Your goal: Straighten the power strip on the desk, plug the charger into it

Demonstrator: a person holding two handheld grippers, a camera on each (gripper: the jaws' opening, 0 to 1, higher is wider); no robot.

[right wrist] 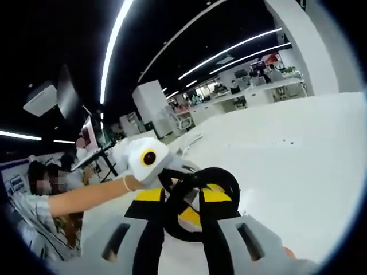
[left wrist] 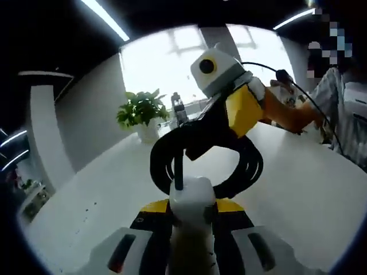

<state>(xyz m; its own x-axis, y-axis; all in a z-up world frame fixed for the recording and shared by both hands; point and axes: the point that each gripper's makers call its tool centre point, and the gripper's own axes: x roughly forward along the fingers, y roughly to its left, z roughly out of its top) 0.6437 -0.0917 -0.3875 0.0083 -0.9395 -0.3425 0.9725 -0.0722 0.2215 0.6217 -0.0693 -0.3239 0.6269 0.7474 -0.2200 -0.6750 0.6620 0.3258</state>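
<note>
My left gripper (left wrist: 192, 220) is shut on the end of a white power strip (left wrist: 192, 197), held up above the white desk (left wrist: 298, 189). The strip's thick black cable (left wrist: 246, 172) rises from it and curls into a coil just beyond. My right gripper (left wrist: 200, 143) comes in from the upper right, its jaws closed on that coil. In the right gripper view, my right gripper (right wrist: 183, 215) is shut on the black cable (right wrist: 221, 175) loop, and the left gripper (right wrist: 166, 175) reaches in from the left, held by a person's hand. I cannot pick out the charger.
A potted plant (left wrist: 140, 112) and a dark bottle (left wrist: 179, 109) stand at the desk's far edge by the window. A person (left wrist: 344, 97) sits at the right of the desk. The broad white desk (right wrist: 287, 166) stretches away toward other office desks.
</note>
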